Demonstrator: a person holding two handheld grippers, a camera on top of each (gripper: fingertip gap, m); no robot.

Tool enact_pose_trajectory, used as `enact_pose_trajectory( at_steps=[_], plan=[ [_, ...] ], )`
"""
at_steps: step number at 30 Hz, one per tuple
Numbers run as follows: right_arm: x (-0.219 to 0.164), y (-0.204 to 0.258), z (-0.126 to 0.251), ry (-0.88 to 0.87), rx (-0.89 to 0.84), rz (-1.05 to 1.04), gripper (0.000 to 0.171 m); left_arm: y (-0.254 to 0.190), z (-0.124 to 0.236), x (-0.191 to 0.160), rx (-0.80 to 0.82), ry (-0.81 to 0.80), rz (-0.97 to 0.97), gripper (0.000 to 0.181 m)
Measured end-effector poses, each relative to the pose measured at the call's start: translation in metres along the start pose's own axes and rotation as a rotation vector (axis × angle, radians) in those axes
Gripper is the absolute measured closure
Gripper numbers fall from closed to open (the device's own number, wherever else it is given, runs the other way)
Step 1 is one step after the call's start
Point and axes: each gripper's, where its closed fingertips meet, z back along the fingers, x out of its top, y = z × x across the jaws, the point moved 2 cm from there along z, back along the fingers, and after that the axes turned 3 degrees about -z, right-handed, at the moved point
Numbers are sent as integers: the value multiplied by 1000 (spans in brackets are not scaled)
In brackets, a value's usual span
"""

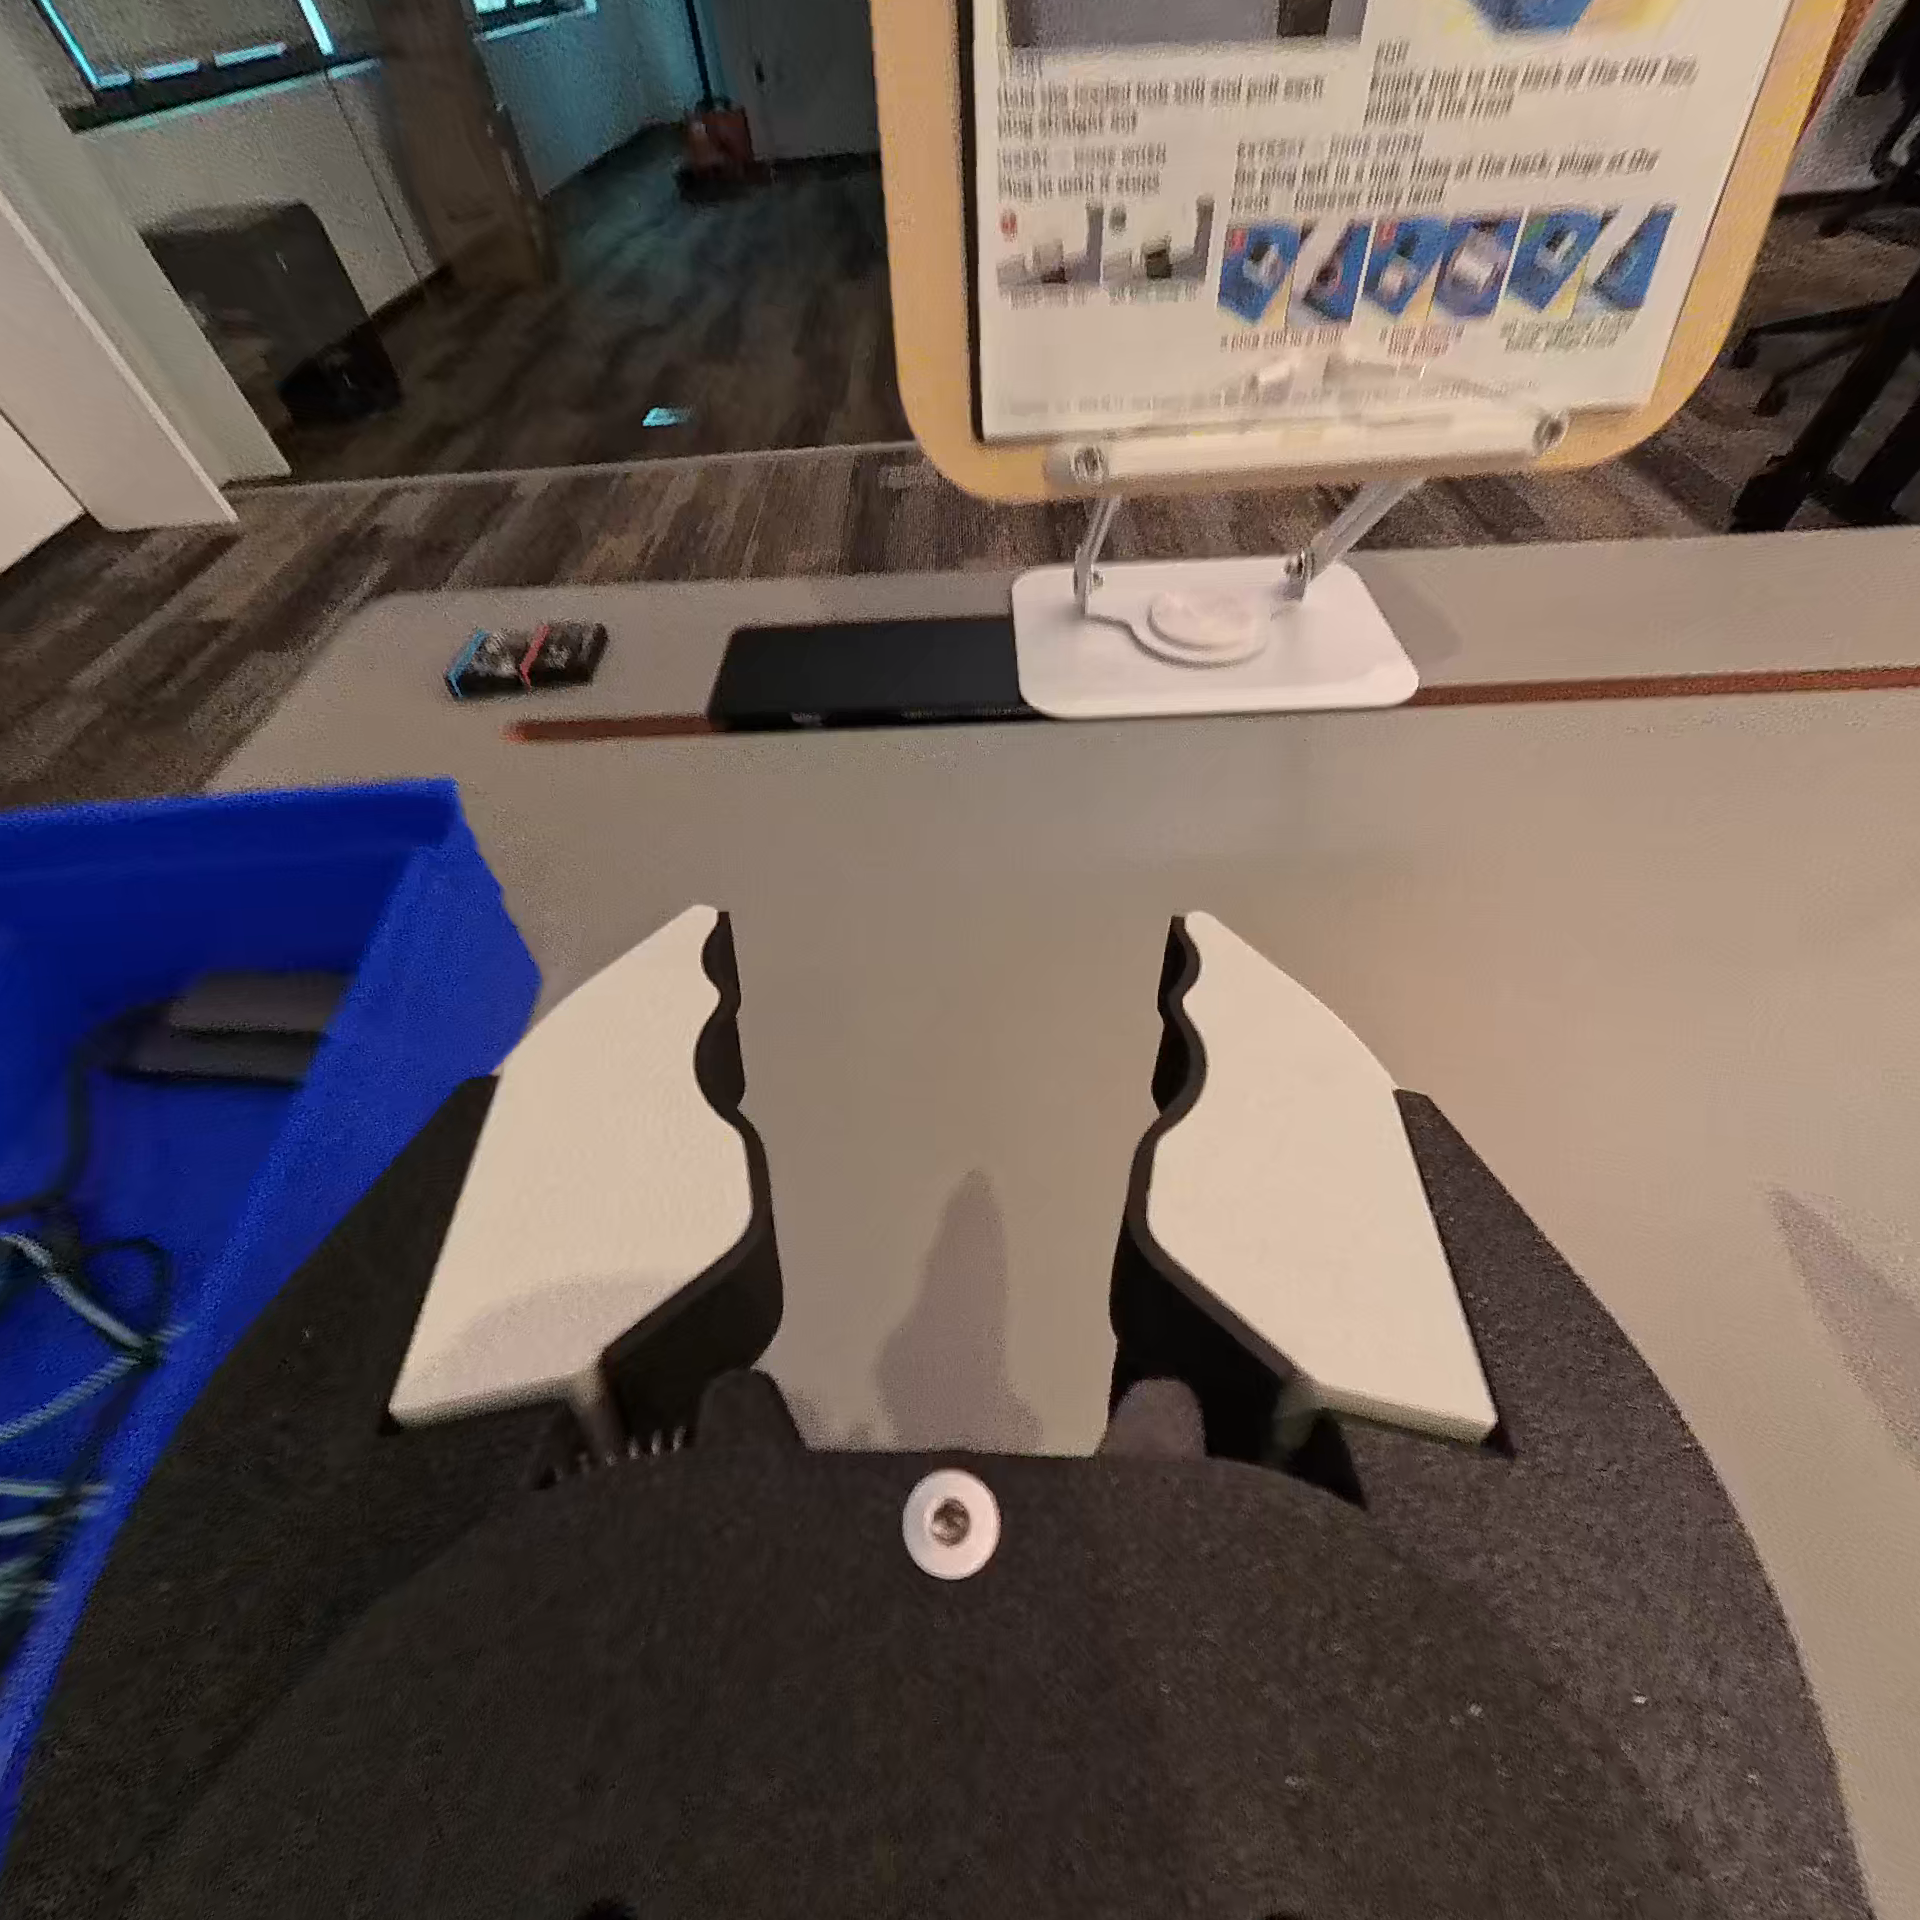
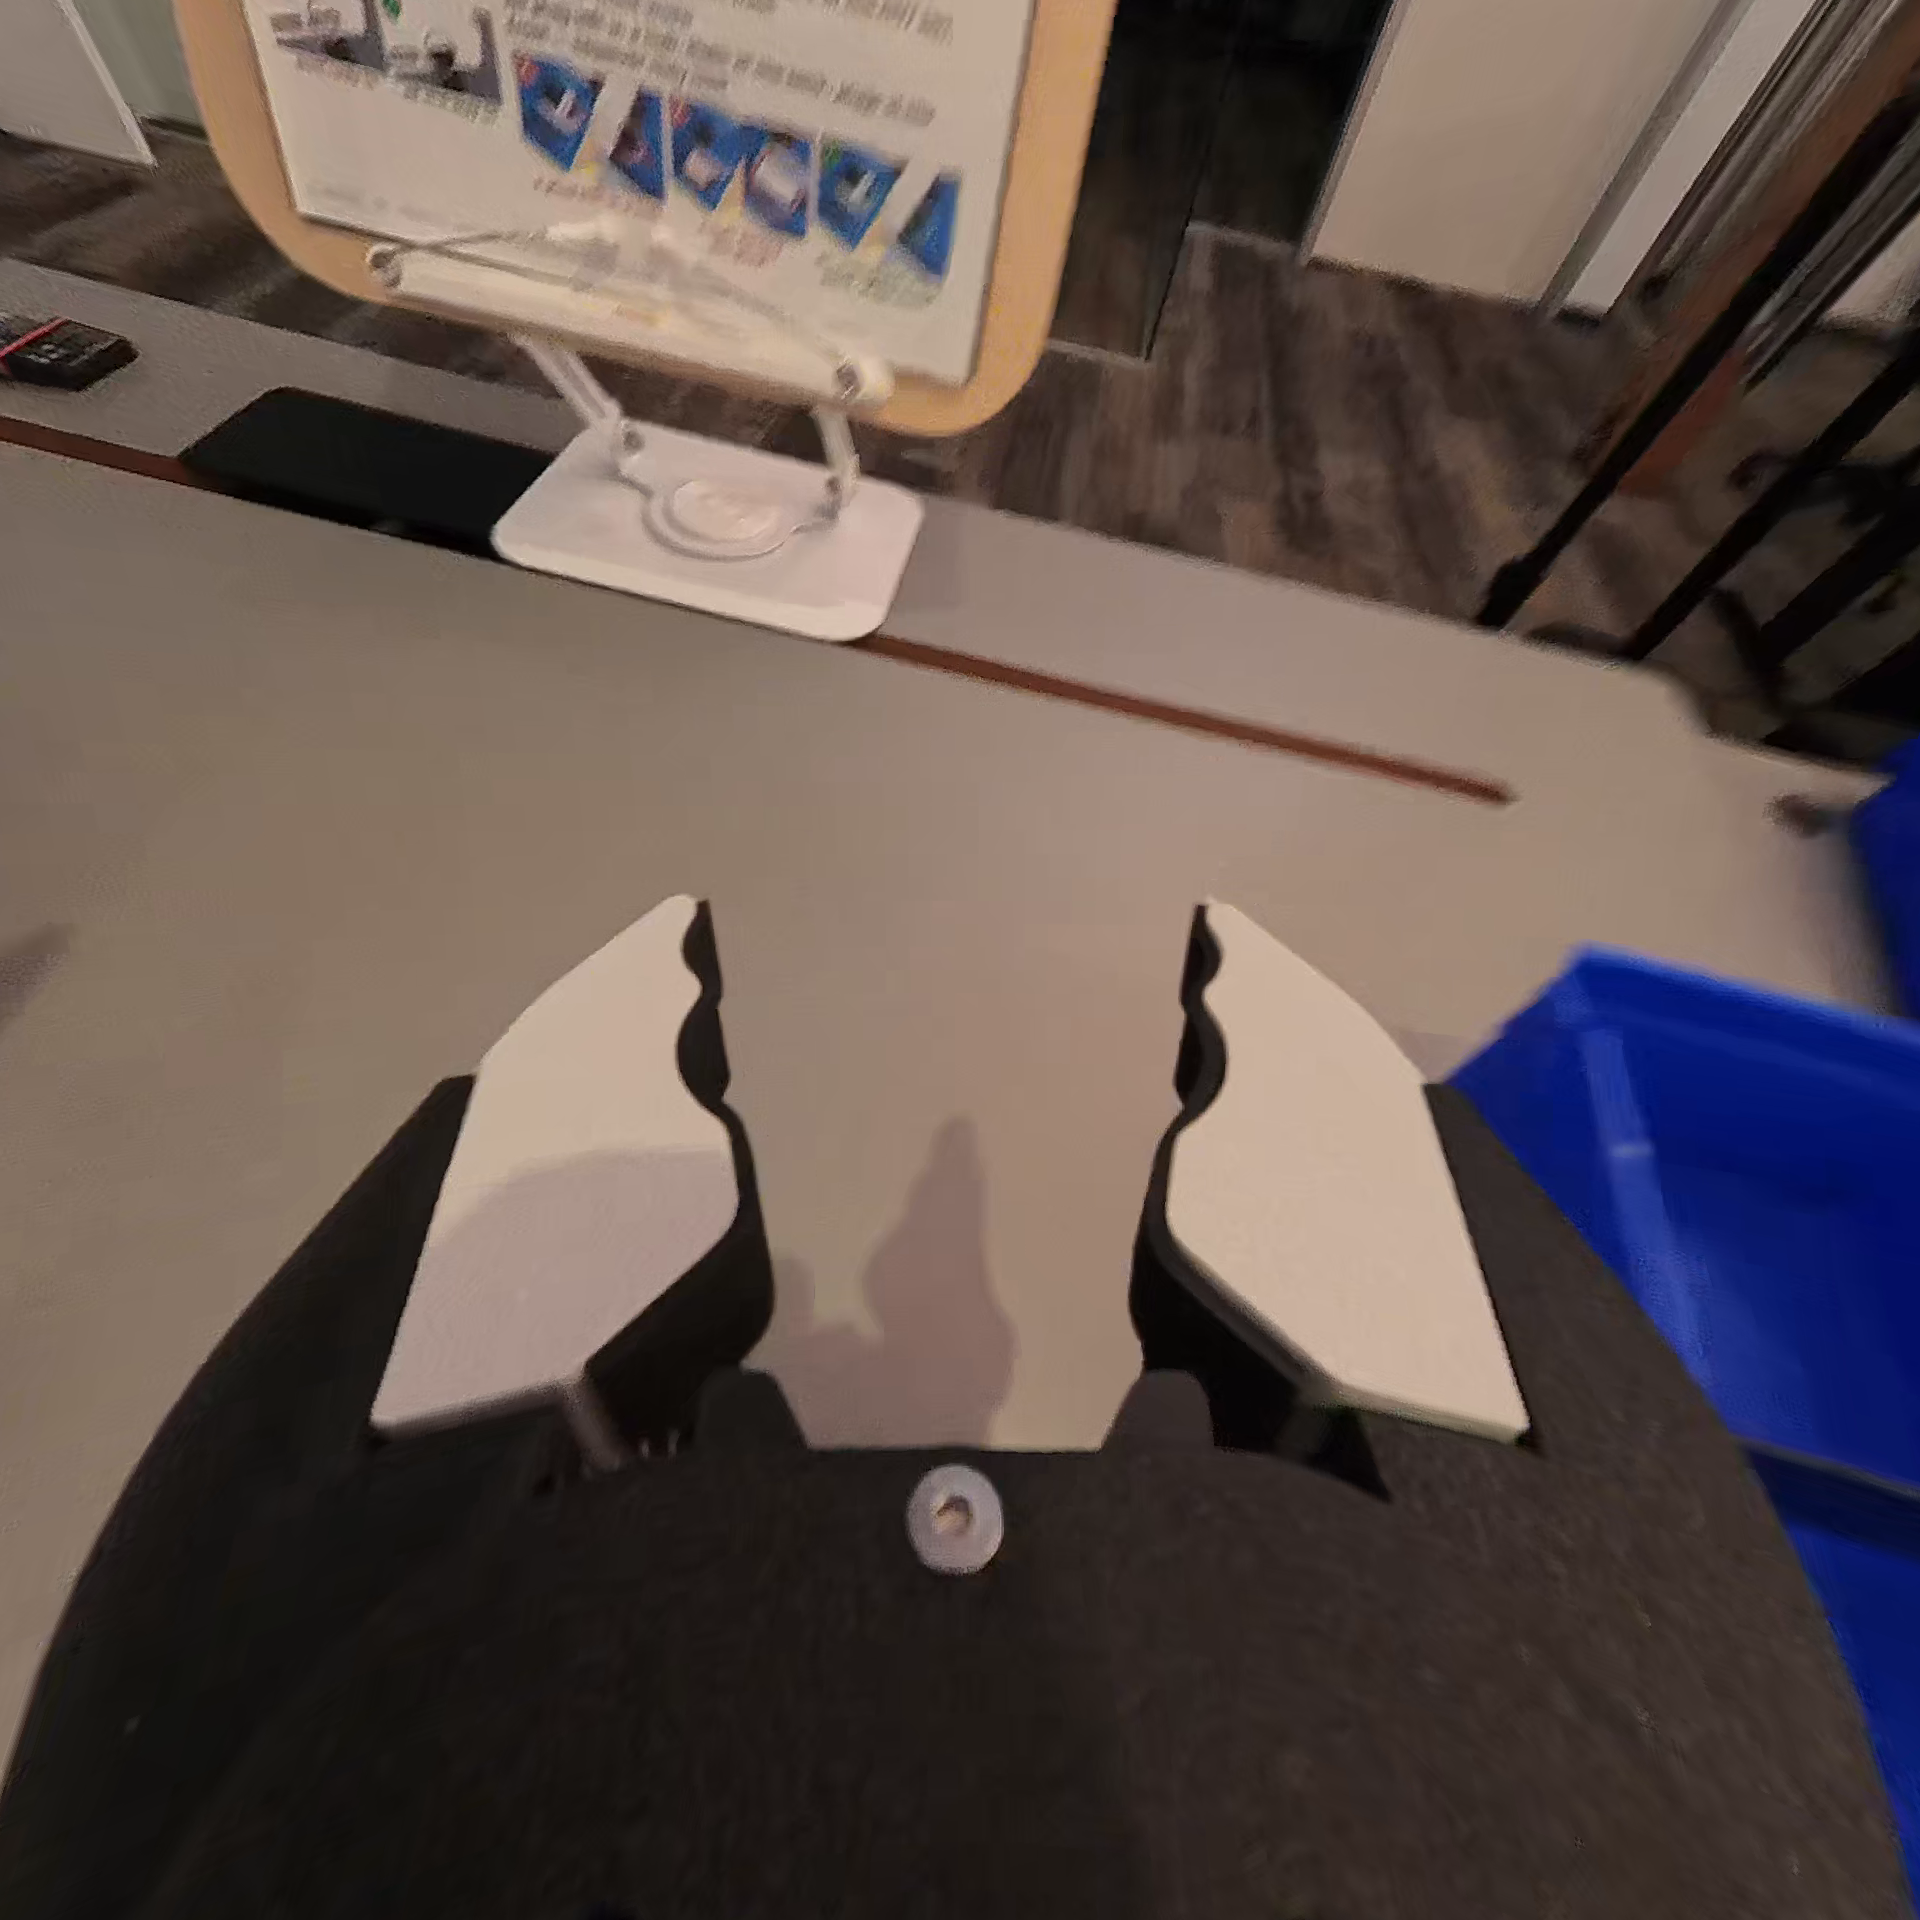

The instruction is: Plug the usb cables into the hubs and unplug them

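Note:
My left gripper (image 1: 951, 920) is open and empty above the grey table (image 1: 1039, 862). To its left stands a blue bin (image 1: 343, 862); inside it lie a dark grey hub (image 1: 244, 1023) and tangled dark cables (image 1: 73, 1299). My right gripper (image 2: 951, 909) is open and empty above the same table (image 2: 416, 748). A second blue bin (image 2: 1704, 1153) stands at its right; its contents are hidden. Neither gripper touches a bin.
A tan-framed instruction board (image 1: 1330, 208) on a white stand base (image 1: 1216, 644) stands at the table's far edge, also in the right wrist view (image 2: 644, 156). A flat black device (image 1: 873, 670) and a small black box (image 1: 525, 657) lie beside it. Floor lies beyond the table edge. Between my left fingertips and the dark grey hub (image 1: 244, 1023) there is roughly 30 centimetres.

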Motion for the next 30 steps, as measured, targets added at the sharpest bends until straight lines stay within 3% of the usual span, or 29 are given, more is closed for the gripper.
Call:
enact_pose_trajectory(
  at_steps=[6, 12, 19, 30],
  plan=[
    [-85, 79, -60, 152, 30, -152, 74, -32, -30, -74, 61, 77, -78, 104],
    [-140, 116, -90, 350, 73, -230, 63, -41, -41, -116, 52, 222, -54, 102],
    [-153, 119, -100, 378, 16, -183, 57, -41, -44, -151, -10, 403, 0, 98],
    [-154, 117, -101, 375, -15, -184, 53, -36, -46, -156, -39, 443, 62, 89]
  ],
)
